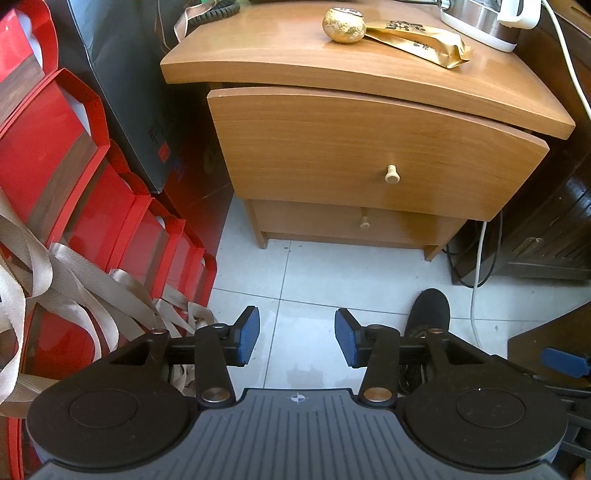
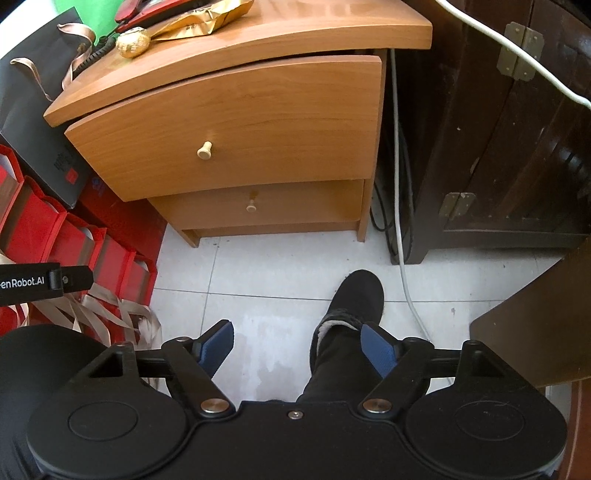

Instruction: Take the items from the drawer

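Clearly both tools hang well back from the wooden nightstand (image 1: 365, 70), over the pale tile floor (image 1: 295, 280): the left gripper (image 1: 297, 338) stands open with nothing between its blue pads, and the right gripper (image 2: 297, 345) is open and empty too, a black shoe (image 2: 360, 295) showing beyond it. The top drawer (image 1: 369, 147) juts out slightly from under the top and sits a little skewed, yet its inside stays hidden, so I cannot tell what it holds; the bottom drawer (image 1: 354, 221) looks shut. A good next move, I judge, is 1 gripper closing squarely on the top drawer's pale knob (image 1: 392, 174), then pulling straight outward. On top lie a gold foil ball (image 1: 344, 26), a gold packet (image 1: 417, 40) and a kettle (image 1: 487, 20). Red gift bags (image 1: 74, 155) crowd the floor beside the nightstand.
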The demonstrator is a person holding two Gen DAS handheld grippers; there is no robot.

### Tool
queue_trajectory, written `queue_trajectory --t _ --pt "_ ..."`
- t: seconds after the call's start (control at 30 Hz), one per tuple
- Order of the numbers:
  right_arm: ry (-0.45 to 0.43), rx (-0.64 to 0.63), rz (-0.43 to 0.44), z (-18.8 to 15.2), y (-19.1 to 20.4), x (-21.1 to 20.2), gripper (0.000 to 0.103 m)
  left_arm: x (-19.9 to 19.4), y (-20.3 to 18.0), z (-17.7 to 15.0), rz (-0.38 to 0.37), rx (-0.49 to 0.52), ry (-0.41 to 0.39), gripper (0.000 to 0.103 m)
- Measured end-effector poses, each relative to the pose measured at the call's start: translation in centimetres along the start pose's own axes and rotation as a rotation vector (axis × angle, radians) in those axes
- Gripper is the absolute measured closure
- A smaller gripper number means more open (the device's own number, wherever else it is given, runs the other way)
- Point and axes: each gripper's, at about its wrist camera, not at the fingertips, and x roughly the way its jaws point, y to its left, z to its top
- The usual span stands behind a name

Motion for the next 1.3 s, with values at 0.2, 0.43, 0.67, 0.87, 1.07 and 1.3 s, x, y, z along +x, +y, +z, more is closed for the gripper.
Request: queue_trajectory --t 0.2,0.43,0.67,0.87,1.07,1.3 --pt "0.008 0.006 -0.003 0.07 -0.2 0.13 0.028 0.07 0.15 0.12 -0.002 -0.006 0.012 0.053" --pt "0.006 0.016 0.005 0.1 -0.39 0.21 0.028 -0.09 -0.05 0.04 0.009 0.008 0.006 0.05" --pt "0.003 0.01 0.003 0.09 -0.31 0.25 0.028 -0.15 -0.06 0.03 0.016 0.01 0.008 0.05" --pt "0.004 0.011 -0.008 0.14 -0.22 0.29 0.028 -0.04 -0.12 0.1 0.033 0.028 0.013 0.05" --pt "-0.001 0.018 -0.033 0.1 -0.4 0.21 0.028 -0.12 -0.25 0.16 0.047 0.051 0.008 0.05" --pt "-0.01 0.028 -0.059 0.19 -0.71 0.12 0.028 -0.16 0.21 0.27 0.038 0.048 0.009 0.05"
